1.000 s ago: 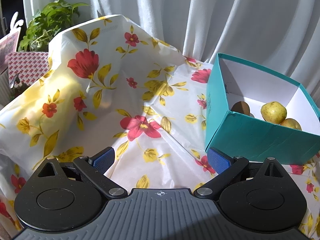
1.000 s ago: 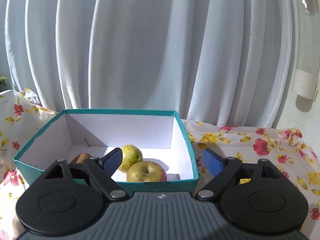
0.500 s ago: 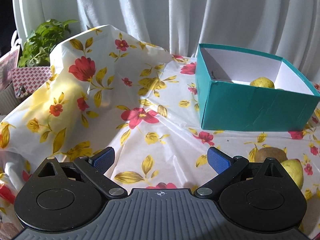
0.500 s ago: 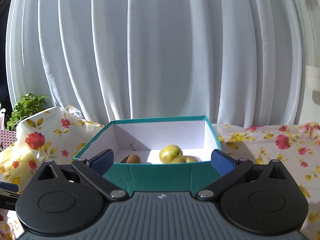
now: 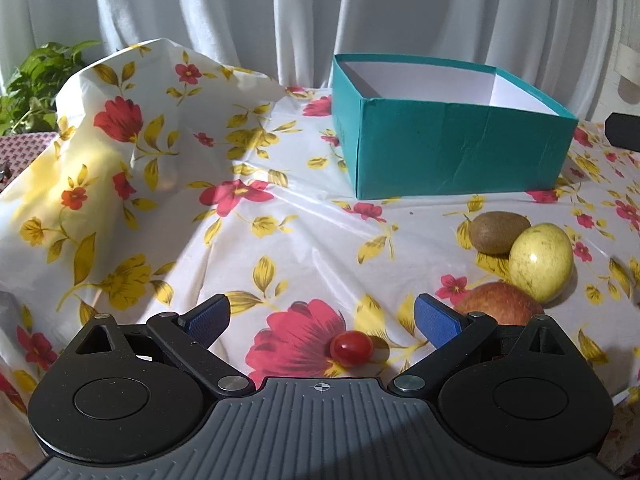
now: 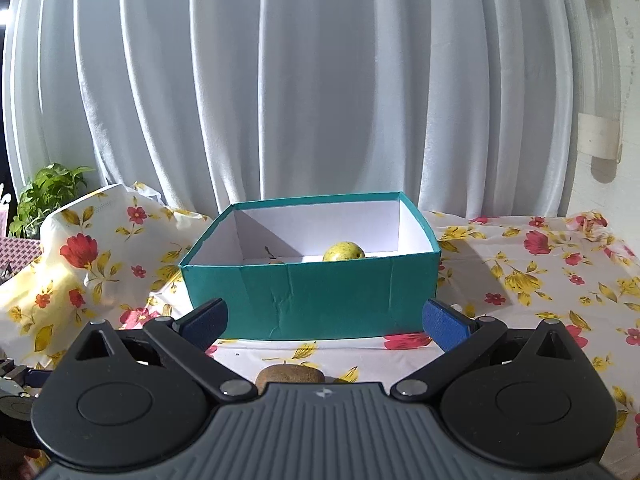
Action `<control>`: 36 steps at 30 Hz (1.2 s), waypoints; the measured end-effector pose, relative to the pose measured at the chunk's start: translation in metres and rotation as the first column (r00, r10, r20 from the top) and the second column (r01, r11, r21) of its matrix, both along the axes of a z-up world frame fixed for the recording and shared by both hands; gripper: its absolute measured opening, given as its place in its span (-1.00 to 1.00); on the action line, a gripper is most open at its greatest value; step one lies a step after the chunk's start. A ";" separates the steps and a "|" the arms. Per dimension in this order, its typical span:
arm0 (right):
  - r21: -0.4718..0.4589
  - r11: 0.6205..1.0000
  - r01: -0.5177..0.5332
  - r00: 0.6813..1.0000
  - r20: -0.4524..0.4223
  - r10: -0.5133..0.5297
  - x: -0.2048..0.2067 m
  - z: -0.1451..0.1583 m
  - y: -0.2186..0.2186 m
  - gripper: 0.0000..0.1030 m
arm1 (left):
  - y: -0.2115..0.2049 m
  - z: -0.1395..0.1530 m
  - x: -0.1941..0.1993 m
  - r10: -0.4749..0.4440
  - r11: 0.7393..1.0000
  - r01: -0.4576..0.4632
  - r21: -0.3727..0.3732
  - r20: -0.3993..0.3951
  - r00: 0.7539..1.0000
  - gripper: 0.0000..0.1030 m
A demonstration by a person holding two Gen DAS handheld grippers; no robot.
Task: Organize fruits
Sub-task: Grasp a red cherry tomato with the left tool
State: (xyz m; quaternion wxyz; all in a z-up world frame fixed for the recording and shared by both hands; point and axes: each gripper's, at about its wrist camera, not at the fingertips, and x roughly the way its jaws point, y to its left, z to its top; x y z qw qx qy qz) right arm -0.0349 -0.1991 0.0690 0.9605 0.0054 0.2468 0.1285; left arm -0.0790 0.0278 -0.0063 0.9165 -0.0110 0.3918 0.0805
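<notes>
Home table: floral tablecloth, white curtains, potted plant.

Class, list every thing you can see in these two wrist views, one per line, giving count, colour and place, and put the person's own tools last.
box: one, teal outside and white inside, on the cloth at the back
yellow-green fruit in the box: one showing above the near wall
kiwi: one, brown, on the cloth in front of the box
yellow-green fruit on the cloth: one, touching the kiwi
apple: one, red-orange, near the yellow-green fruit, partly hidden by the left gripper
cherry tomato: one, red, between the left jaws
tablecloth: one, white with red and yellow flowers
curtain: white, behind the table
plant: one, green, far left
left gripper: black with blue pads, jaws open
right gripper: same colours, jaws open, facing the box
</notes>
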 end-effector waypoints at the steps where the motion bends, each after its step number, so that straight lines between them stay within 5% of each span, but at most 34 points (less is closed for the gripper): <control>1: -0.007 1.000 -0.001 1.000 0.004 0.001 -0.004 0.001 0.001 1.00 | 0.000 -0.001 -0.002 -0.005 1.000 0.005 0.000 0.001 1.000 0.95; 26: -0.037 0.999 -0.016 1.000 -0.025 0.015 -0.030 0.000 0.001 1.00 | -0.012 -0.038 0.004 -0.068 0.997 0.066 -0.028 -0.071 0.995 0.16; 36: -0.040 0.999 -0.013 0.999 -0.037 0.011 -0.023 -0.003 0.004 1.00 | -0.008 -0.036 0.006 -0.079 0.996 0.076 -0.053 -0.070 0.994 -0.40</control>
